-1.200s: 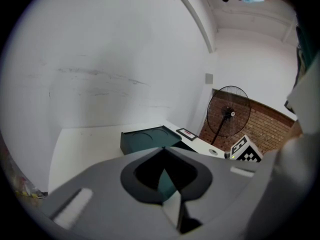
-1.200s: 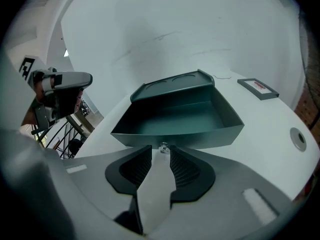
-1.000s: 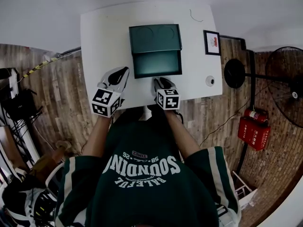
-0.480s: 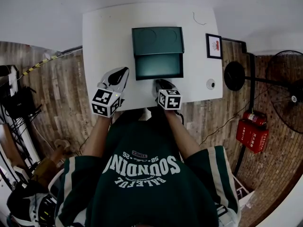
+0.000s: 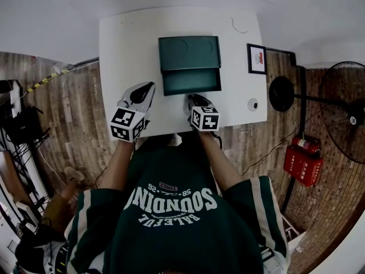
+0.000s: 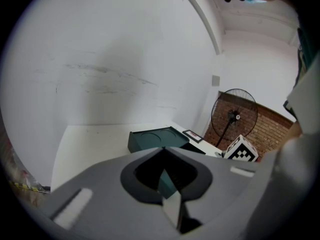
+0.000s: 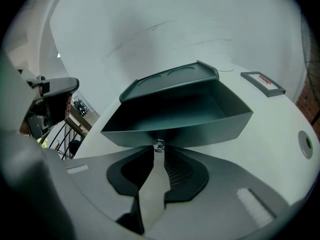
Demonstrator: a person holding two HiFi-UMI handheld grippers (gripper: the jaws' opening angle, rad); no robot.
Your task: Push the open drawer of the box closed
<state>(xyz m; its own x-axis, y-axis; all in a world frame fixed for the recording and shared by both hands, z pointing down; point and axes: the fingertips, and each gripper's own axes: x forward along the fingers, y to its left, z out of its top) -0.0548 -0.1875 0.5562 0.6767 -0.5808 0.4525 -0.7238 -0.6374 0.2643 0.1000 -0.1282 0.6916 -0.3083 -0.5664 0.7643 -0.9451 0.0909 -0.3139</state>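
A dark green box (image 5: pixel 189 52) stands at the middle of the white table (image 5: pixel 128 50); its drawer (image 5: pixel 191 81) sticks out toward me. My right gripper (image 5: pixel 193 99) is shut, its tips at the drawer's front. In the right gripper view the drawer front (image 7: pixel 205 129) fills the middle, and the right gripper (image 7: pixel 159 152) touches the small metal knob (image 7: pixel 159 145) at its lower edge. The drawer looks empty inside. My left gripper (image 5: pixel 146 88) hovers shut to the left of the drawer, apart from it. From the left gripper (image 6: pixel 164 150) the box (image 6: pixel 152 138) shows beyond its tips.
A small framed picture (image 5: pixel 256 55) and a round white disc (image 5: pixel 252 104) lie on the table right of the box. Off the table's right side stand a floor fan (image 5: pixel 342 110) and a red fire extinguisher box (image 5: pixel 305 156). The table's near edge is by my body.
My right gripper has moved forward against the drawer front, and the drawer sticks out of the box a little less. The left gripper has stayed where it was.
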